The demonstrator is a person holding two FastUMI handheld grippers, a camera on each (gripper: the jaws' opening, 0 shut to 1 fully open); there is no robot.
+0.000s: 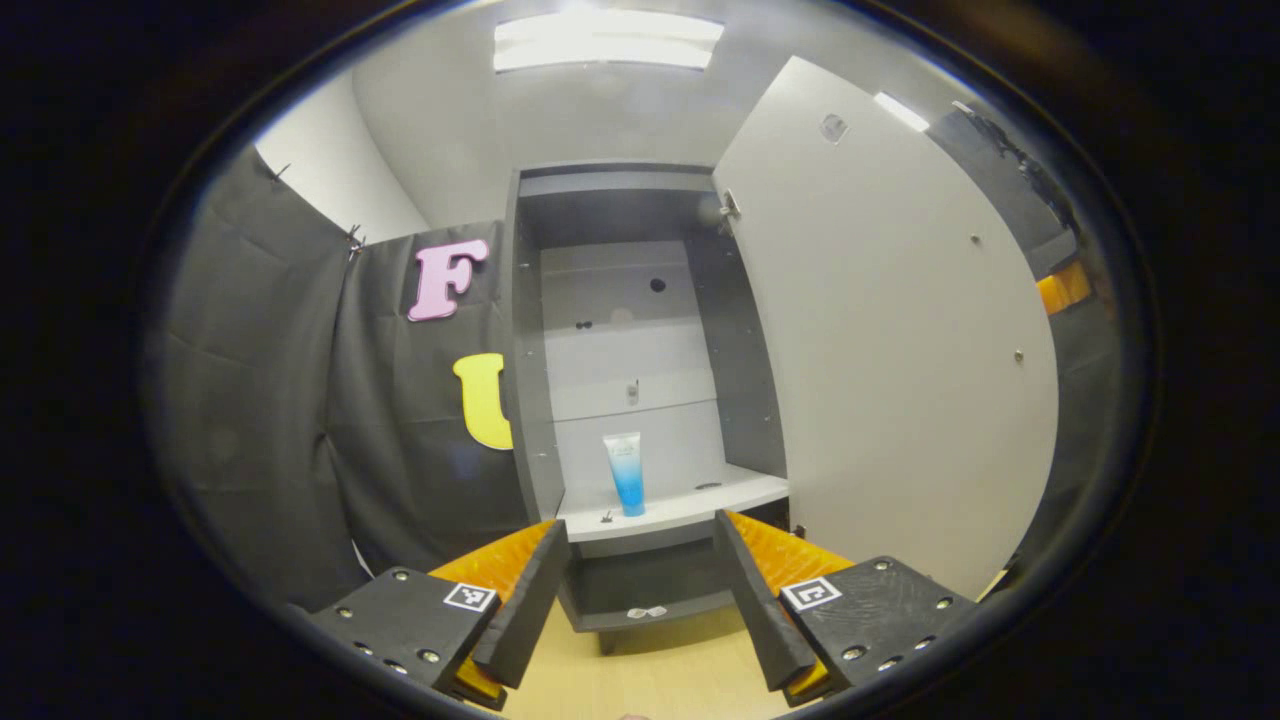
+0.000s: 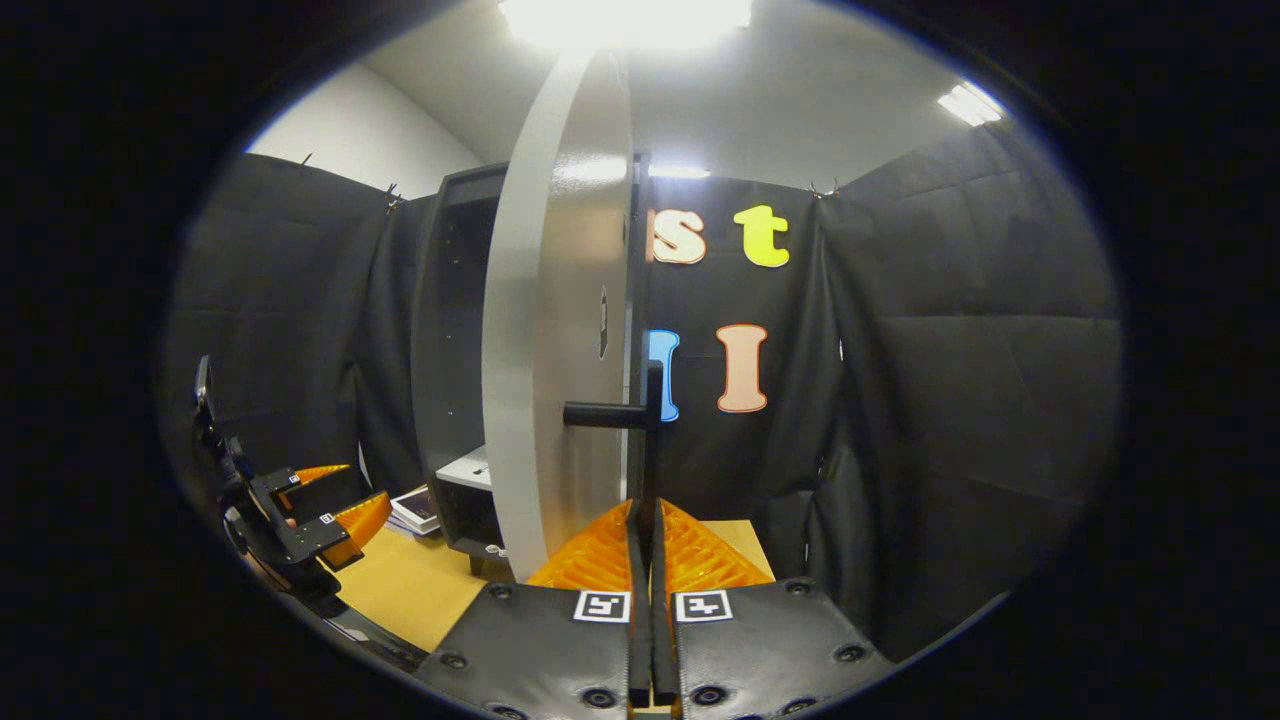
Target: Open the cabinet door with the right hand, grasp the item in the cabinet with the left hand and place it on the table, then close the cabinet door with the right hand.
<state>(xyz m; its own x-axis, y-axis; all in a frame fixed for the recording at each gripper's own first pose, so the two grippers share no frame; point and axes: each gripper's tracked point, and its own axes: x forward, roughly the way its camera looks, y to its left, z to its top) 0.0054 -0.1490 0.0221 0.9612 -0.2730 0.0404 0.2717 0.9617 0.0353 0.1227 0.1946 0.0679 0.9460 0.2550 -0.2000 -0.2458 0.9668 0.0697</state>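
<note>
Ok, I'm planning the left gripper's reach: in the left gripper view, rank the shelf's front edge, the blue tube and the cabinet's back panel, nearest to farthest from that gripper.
1. Shelf's front edge, just beyond the open left gripper.
2. Blue tube, upright on the shelf, left of centre.
3. Back panel, behind the tube, deepest in the cabinet.

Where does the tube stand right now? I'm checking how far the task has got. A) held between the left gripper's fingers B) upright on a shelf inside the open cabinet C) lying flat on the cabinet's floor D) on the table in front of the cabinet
B: in the left gripper view the tube stands upright on the shelf of the open cabinet, beyond the open left gripper.
</note>
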